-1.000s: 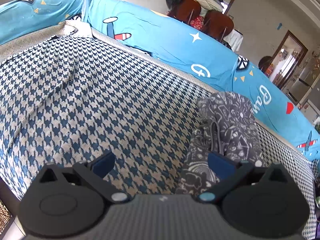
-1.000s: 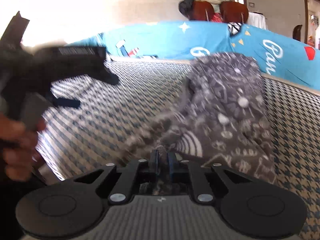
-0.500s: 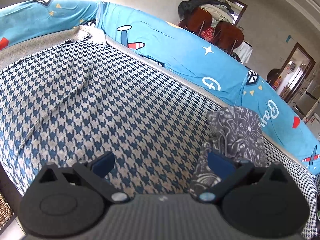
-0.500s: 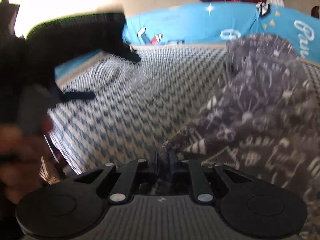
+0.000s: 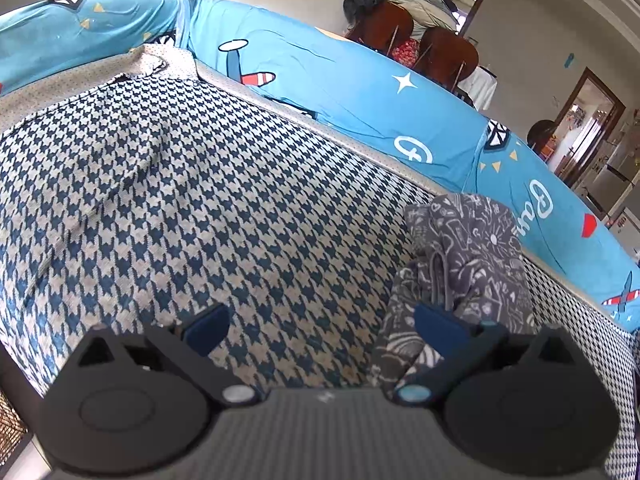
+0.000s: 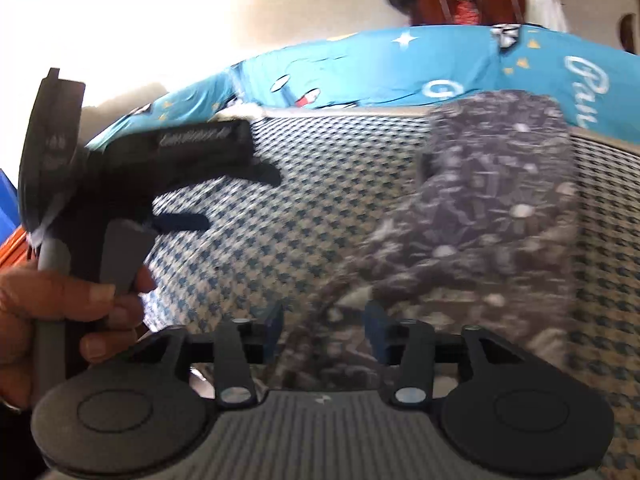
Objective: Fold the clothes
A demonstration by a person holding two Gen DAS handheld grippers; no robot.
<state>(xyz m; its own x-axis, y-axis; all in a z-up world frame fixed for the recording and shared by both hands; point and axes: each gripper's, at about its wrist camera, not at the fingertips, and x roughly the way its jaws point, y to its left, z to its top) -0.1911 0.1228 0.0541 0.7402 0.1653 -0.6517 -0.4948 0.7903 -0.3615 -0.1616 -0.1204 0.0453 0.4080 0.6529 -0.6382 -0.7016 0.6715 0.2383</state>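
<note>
A dark grey garment with white doodle print (image 5: 468,256) lies bunched on the houndstooth bed cover (image 5: 200,200), at the right of the left wrist view. My left gripper (image 5: 322,328) is open, its right pad just in front of the garment's near edge, nothing held. In the right wrist view the same garment (image 6: 500,208) is blurred and stretches from the far edge down to my right gripper (image 6: 324,328). That gripper stands open, with the cloth's near end lying between its blue pads. The left gripper (image 6: 208,184) shows there at the left, held by a hand (image 6: 60,312).
A bright blue cartoon-print sheet (image 5: 360,92) rises along the far side of the bed. Brown chairs piled with clothes (image 5: 408,24) stand behind it, with a doorway (image 5: 588,128) at the right. The houndstooth cover spreads wide to the left of the garment.
My right gripper has gone from shut on the garment's edge to open, letting the cloth go. The left gripper has shifted only slightly and stays open.
</note>
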